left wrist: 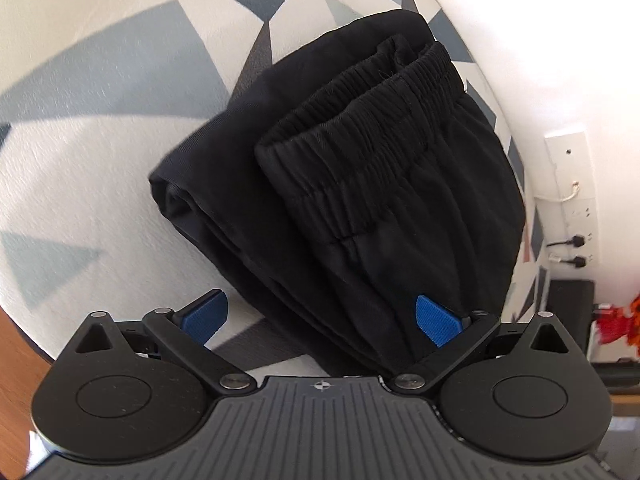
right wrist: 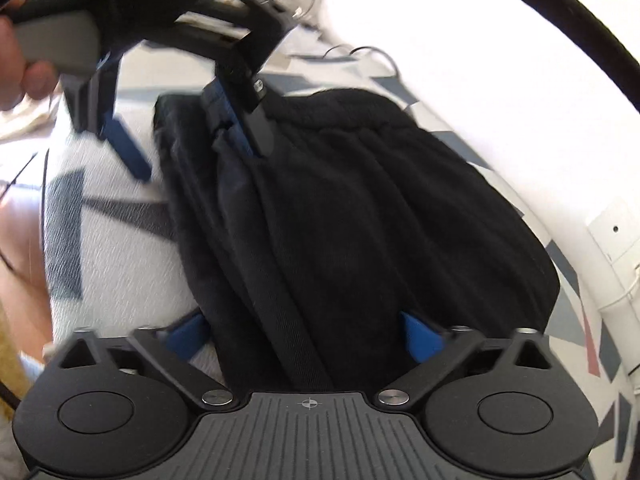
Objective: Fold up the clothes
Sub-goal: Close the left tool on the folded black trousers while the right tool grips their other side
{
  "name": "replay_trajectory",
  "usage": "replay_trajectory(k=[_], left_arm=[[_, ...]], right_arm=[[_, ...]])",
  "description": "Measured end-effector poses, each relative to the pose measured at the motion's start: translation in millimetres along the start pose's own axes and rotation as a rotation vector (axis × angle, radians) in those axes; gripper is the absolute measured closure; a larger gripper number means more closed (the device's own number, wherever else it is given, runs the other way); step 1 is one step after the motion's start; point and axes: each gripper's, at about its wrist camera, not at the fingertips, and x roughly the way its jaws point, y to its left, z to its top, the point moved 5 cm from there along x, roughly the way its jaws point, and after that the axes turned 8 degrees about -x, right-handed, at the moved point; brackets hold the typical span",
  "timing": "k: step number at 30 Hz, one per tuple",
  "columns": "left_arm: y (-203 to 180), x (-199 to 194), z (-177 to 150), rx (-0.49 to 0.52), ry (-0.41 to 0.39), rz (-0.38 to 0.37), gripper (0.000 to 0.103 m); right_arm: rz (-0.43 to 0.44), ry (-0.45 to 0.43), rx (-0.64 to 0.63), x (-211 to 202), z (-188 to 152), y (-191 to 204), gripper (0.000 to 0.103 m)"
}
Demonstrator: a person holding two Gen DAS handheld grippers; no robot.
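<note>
I see the black trousers point(left wrist: 340, 184) folded into a thick bundle on the patterned cloth point(left wrist: 100, 152), white with grey and dark triangles. In the left wrist view the bundle's long axis runs on a slant, from just in front of my left gripper point(left wrist: 322, 318) up and away toward the right. The gathered elastic waistband point(left wrist: 360, 120) lies across the top layer, well ahead of the fingers, and the rolled fold edge sits off to the left of it.

My left gripper stands wide. Its right blue pad point(left wrist: 434, 320) lies over the black fabric at the near end; the left pad point(left wrist: 206, 312) is over bare cloth beside the bundle. Nothing is pinched between them.

From the right wrist view, the bundle point(right wrist: 380, 220) fills the space ahead of my right gripper point(right wrist: 306, 336), reaching away from it. These jaws are spread wide as well, and the near edge of the trousers sits between the blue pads point(right wrist: 420, 338) without being squeezed. Both grippers tilt steeply down at the bundle.

Beyond the far end, the other gripper point(right wrist: 188, 136) comes in from the top left, one finger on the fabric, with a hand point(right wrist: 24, 72) on its grey grip. This view is motion-blurred.
</note>
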Motion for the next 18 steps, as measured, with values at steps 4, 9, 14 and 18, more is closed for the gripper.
replay_trajectory(k=[4,9,14,18], left_arm=[[-1.0,2.9,-1.4,-0.043,0.008,-0.036,0.001],[-7.6,18.2,-2.9,-0.119,0.027,-0.135,0.001],[-9.2,16.2,9.5,-0.170,-0.080,-0.183,0.001],[-12.6,14.9,18.3,-0.162,-0.171,-0.163,0.005]], right_arm=[[0.056,-0.076,0.158,-11.0,-1.9,-24.7,0.060],[0.161,-0.140,0.351,-21.3,-12.7,-51.2,0.069],[0.208,-0.176,0.402,-32.1,-20.0,-59.4,0.072],[0.247,-0.188,0.403,-34.8,-25.2,-62.7,0.073]])
